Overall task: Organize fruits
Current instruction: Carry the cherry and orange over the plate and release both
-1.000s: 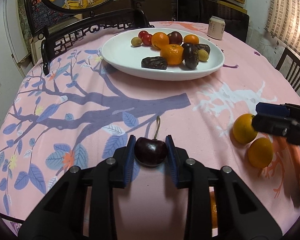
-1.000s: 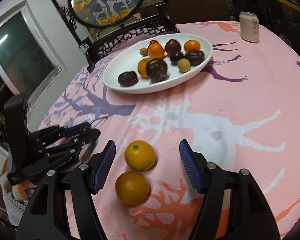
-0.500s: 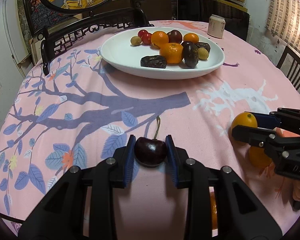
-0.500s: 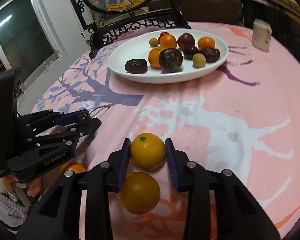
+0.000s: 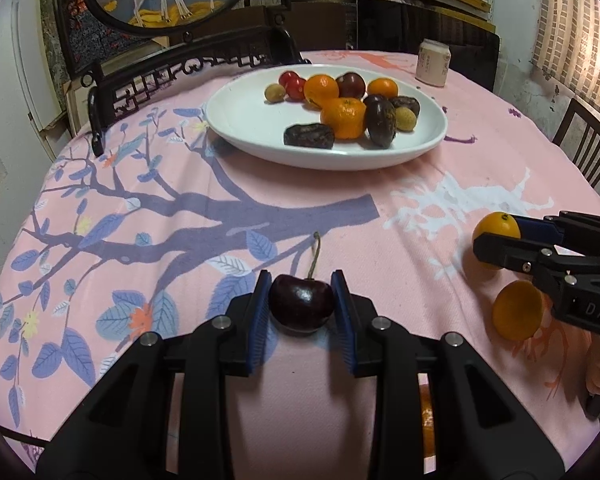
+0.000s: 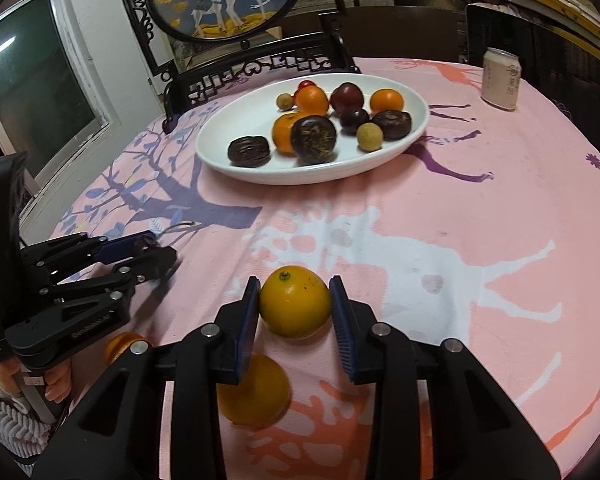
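Left gripper (image 5: 302,306) clamped on dark cherry (image 5: 301,307), pads at both sides, stem pointing ahead. Right gripper (image 6: 295,307) closed around orange (image 6: 295,306), second orange (image 6: 254,390) just behind left finger. Cherry light, soft, bruisable; orange firm, smooth-skinned, likely slippery. Plate (image 6: 414,118) well ahead. Can (image 6: 501,79) lettering unreadable.

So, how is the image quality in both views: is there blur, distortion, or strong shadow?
Left wrist view: sharp, the cherry between the left gripper pads is crisp; fisheye bends the table edge and darkens the corners. Right wrist view: equally sharp on the held orange; soft shadow lies under the white plate, and the right gripper body is dark.
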Motion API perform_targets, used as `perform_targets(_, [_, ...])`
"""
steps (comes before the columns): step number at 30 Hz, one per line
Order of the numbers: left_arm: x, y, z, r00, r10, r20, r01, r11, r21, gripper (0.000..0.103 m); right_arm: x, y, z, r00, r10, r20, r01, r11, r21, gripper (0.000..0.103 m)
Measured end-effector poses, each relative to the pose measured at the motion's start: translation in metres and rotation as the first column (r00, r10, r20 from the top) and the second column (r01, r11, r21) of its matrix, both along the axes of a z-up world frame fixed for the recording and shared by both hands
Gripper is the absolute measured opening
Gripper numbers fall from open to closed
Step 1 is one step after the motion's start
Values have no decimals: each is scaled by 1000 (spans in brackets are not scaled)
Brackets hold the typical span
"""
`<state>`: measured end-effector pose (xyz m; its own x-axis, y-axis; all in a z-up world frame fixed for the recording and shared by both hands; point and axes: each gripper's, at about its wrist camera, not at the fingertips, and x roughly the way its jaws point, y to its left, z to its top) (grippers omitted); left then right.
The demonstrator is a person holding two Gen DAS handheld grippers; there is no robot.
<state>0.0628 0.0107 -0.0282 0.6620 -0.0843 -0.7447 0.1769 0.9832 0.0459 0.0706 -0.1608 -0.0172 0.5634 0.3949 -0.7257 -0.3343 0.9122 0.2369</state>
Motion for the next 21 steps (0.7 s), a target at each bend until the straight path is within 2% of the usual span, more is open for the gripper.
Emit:
perform_targets(14, [-10, 0, 18, 992, 49, 116, -53, 998, 32, 31, -11, -16, 13, 996, -59, 63, 57, 998, 18, 35])
perform_targets(21, [19, -6, 50, 987, 40, 157, -44, 999, 26, 31, 0, -37, 38, 986, -130, 108, 122, 989, 77, 35])
